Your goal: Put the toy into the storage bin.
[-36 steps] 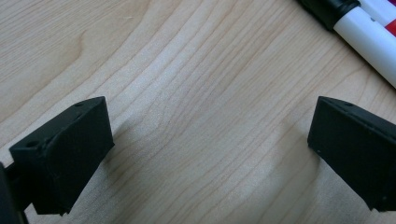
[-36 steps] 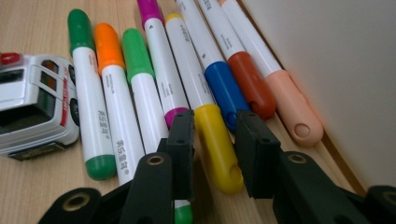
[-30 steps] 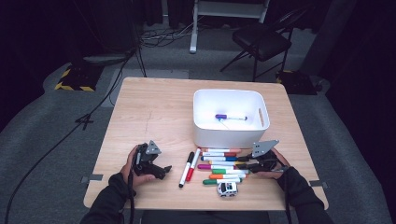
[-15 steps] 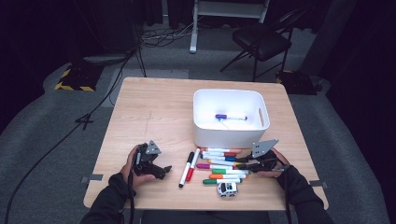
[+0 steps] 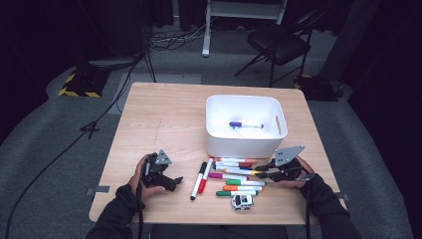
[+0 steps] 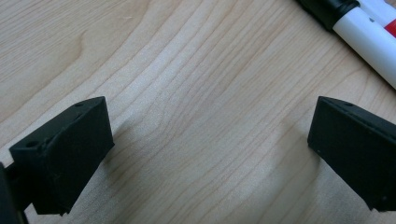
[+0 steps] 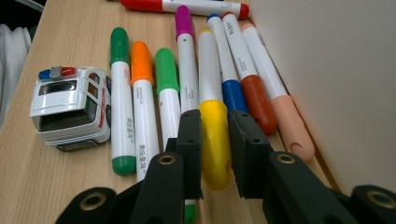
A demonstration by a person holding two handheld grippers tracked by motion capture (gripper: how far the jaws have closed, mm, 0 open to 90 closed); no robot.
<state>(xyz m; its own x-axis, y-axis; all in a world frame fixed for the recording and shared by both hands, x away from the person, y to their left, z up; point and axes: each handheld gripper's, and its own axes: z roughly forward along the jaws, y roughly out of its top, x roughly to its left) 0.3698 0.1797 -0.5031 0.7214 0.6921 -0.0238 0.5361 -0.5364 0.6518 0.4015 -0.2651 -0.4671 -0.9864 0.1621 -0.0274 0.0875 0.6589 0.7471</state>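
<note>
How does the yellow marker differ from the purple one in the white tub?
The yellow marker lies on the table in a row of markers; the purple marker lies alone in the white tub. The right gripper is shut on the yellow marker's cap; nothing touches the purple marker. Both have white barrels.

High overhead of table (image 5: 164, 119); two close tool-mounted views, markers (image 7: 187, 70) shared.

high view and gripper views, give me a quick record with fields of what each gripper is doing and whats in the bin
right gripper: shut on yellow marker, in the row of markers
left gripper: open, jaws apart over bare table
white bin: holds one purple-capped marker
toy car: near front edge, beside markers
</note>
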